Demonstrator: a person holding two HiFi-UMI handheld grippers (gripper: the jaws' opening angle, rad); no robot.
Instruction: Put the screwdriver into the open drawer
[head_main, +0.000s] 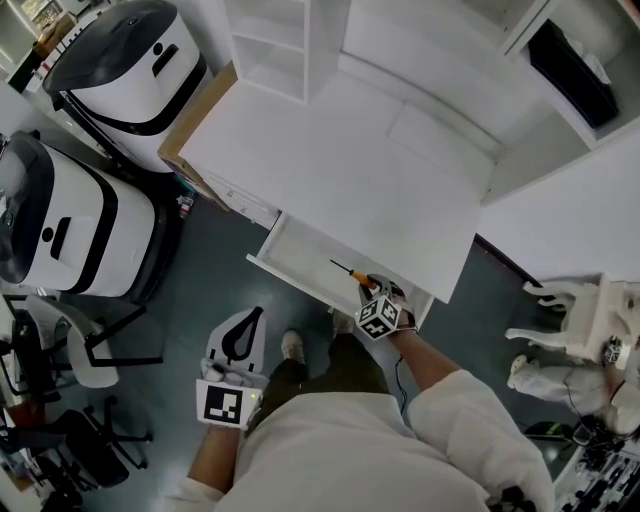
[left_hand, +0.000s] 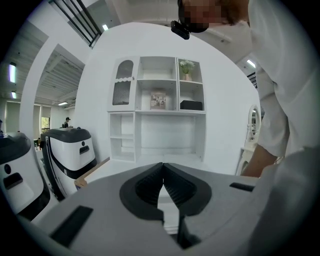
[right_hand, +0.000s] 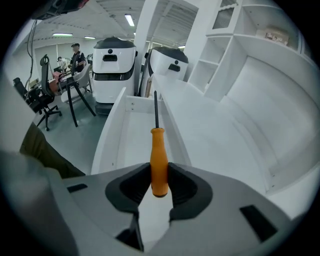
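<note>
So my right gripper (right_hand: 159, 186) has its fingers pinched on the orange handle of the screwdriver (right_hand: 159, 155), with the dark shaft sticking out ahead over the open drawer (right_hand: 131, 135); in the head view the tool sits over the drawer's inside near the front edge, can't tell if the tip touches bottom. My left gripper (left_hand: 163, 186) is off to the side, well apart from the drawer, fingers pressed together with nothing in them

Wht shelf unit (left_hand: 150, 113), grey floor (head_main: 215, 290), ceiling strip lts (right_hand: 129, 20), blk office chair (right_hand: 37, 97)
</note>
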